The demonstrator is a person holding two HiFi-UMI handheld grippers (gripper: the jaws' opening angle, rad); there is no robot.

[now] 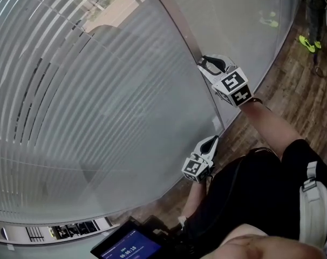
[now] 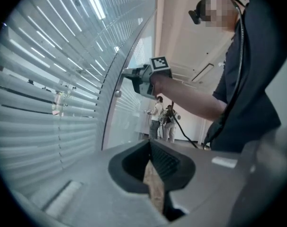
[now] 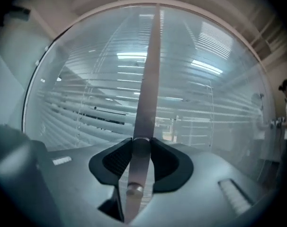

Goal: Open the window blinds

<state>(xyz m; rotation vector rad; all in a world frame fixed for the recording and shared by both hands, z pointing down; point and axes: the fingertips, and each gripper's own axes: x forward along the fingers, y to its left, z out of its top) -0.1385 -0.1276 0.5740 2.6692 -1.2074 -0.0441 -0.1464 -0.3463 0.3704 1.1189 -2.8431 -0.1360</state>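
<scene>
Facing the window blinds (image 1: pixel 72 90): level slats behind glass, some gapped, crossed by a vertical metal frame strip (image 1: pixel 177 20). Clamps a round knob (image 3: pixel 140 145) on that strip with the right gripper (image 1: pixel 205 65), pads pressed against both its sides. Holds the left gripper (image 1: pixel 213 142) lower, close to the glass, tips together with nothing between. Beyond: wooden floor (image 1: pixel 298 85) to the right, a dark screen (image 1: pixel 132 245) at the bottom of the head view.

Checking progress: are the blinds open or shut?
Mostly shut: the blinds look pale and unbroken over most of the pane, with dark gaps only in a patch at the head view's left.
</scene>
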